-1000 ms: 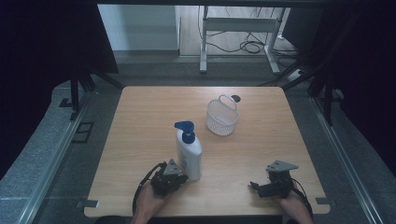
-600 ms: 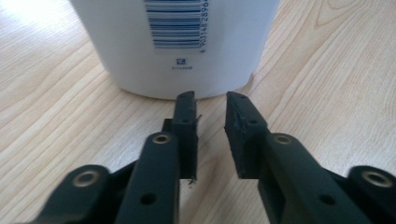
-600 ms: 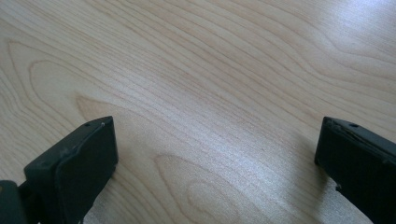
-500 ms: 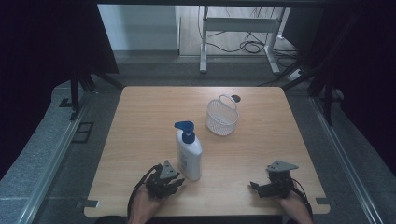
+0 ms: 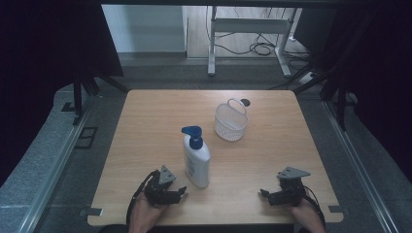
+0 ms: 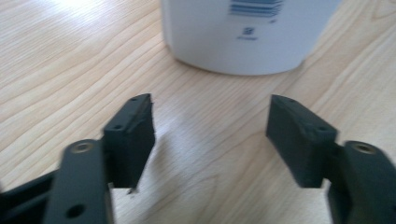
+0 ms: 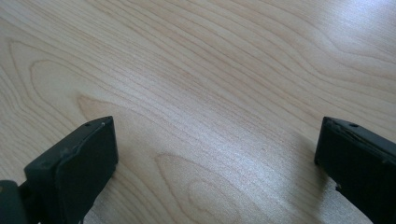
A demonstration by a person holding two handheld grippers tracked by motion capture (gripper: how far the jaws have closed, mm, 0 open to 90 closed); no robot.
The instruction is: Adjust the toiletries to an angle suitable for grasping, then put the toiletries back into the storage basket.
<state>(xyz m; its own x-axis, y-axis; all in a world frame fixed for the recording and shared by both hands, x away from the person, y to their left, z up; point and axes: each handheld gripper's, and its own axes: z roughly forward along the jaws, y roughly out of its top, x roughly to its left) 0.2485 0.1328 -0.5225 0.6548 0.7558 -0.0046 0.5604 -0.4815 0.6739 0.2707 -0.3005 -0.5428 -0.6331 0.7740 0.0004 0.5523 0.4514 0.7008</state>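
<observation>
The left gripper (image 5: 180,191) lies low at the near edge of the wooden table (image 5: 145,126), pointing toward the white pump bottle (image 5: 196,158), which stands upright just ahead of it and slightly to its right; in the left gripper view the bottle's white base (image 6: 247,35) sits on the wood just beyond the two black jaws, clear of both pads, with bare table between them; those jaws have just been opening and now stand wide with nothing in them. The bottle carries a blue pump head (image 5: 193,133) whose spout points away from the gripper toward the table's left side; the body is opaque, so what it holds cannot be told. Farther from the left gripper, beyond the bottle and off to the right, stands a white mesh basket (image 5: 231,123) with its loop handle raised; its inside looks empty as far as the high view shows; a small dark round object (image 5: 245,102) lies just behind it. The right gripper (image 5: 266,194) rests well apart from the bottle at the table's near right, held in the person's hand; its jaws are spread wide over bare wood, gripping nothing.
</observation>
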